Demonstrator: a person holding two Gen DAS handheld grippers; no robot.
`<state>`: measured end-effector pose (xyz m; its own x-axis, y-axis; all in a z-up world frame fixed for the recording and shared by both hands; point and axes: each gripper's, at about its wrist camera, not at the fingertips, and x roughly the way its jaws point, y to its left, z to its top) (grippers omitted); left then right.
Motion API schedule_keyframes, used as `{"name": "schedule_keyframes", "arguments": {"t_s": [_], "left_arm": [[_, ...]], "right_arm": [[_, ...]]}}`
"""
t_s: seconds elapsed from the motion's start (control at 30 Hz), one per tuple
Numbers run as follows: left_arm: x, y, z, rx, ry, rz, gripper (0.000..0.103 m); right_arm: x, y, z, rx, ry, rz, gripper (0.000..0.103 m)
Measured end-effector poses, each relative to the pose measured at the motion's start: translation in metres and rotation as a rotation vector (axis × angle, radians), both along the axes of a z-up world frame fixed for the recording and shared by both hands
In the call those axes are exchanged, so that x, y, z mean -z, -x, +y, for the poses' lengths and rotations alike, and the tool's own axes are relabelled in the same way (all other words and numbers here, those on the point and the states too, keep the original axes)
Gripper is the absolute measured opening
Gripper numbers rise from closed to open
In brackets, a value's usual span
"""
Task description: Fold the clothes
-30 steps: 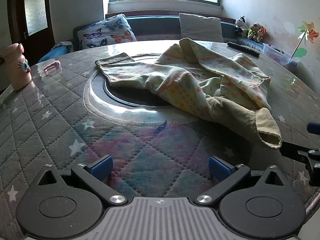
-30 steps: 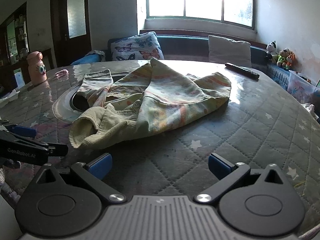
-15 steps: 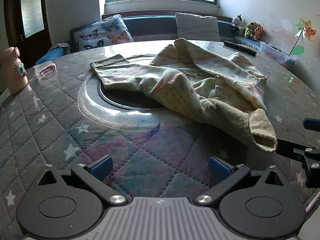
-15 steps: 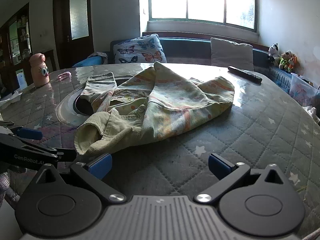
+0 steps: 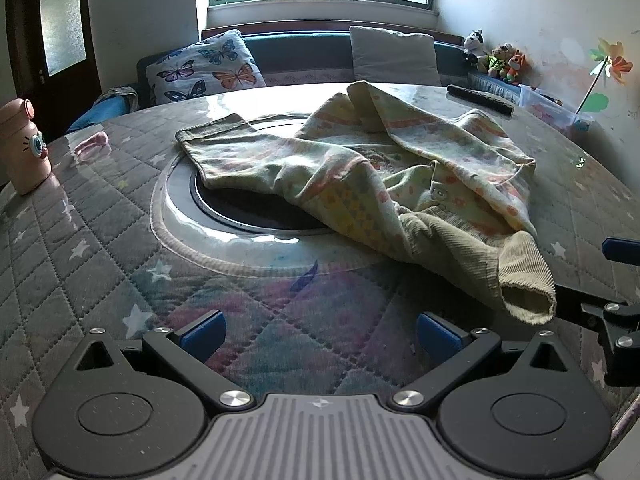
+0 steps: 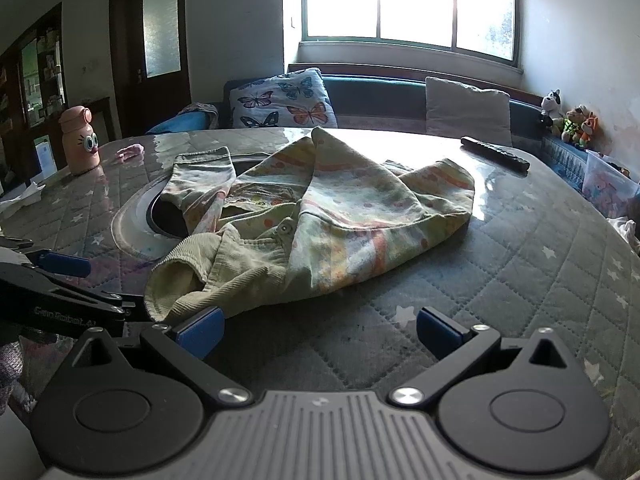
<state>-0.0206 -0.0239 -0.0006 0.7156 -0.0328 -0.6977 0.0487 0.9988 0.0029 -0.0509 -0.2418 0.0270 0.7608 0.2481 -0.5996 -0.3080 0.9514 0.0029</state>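
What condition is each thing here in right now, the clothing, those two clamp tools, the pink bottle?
Garment: crumpled, unfolded, lying on the table, partly over the round inset.
Left hand-held gripper: open, holding nothing.
Right hand-held gripper: open, holding nothing, close to the cuff.
Pink bottle: upright, lid closed.
Remote control: lying flat.

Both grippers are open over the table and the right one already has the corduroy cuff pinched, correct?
Not quite. Both are open, but the right gripper holds nothing: in the right wrist view the corduroy cuff lies on the table just ahead of its left finger, unpinched. The left gripper is open too.
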Motion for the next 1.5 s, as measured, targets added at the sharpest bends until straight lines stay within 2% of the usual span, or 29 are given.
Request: {"name": "schedule_keyframes", "arguments": {"t_s": [0.57,0.97,1.13,1.37,1.5], "left_arm": [[-0.010,-0.014,0.003,0.001,-0.003,-0.017,0.103],[-0.028,-0.037,0.007,0.003,-0.016,-0.055,0.103],[-0.034,-0.056,0.005,0.009,-0.024,-0.069,0.103],[-0.035,-0.093,-0.001,0.006,-0.022,-0.068,0.102],[-0.031,-0.115,0.001,-0.013,-0.003,-0.050,0.095]], "right_arm": [[-0.006,-0.010,0.007,-0.022,-0.006,-0.007,0.103],[-0.026,-0.022,0.009,-0.062,-0.025,-0.033,0.103],[-0.027,-0.040,0.013,-0.079,-0.018,-0.033,0.103],[-0.028,-0.087,0.014,-0.072,0.011,-0.024,0.101],[-0.030,-0.122,0.014,-0.063,0.019,-0.015,0.099]]}}
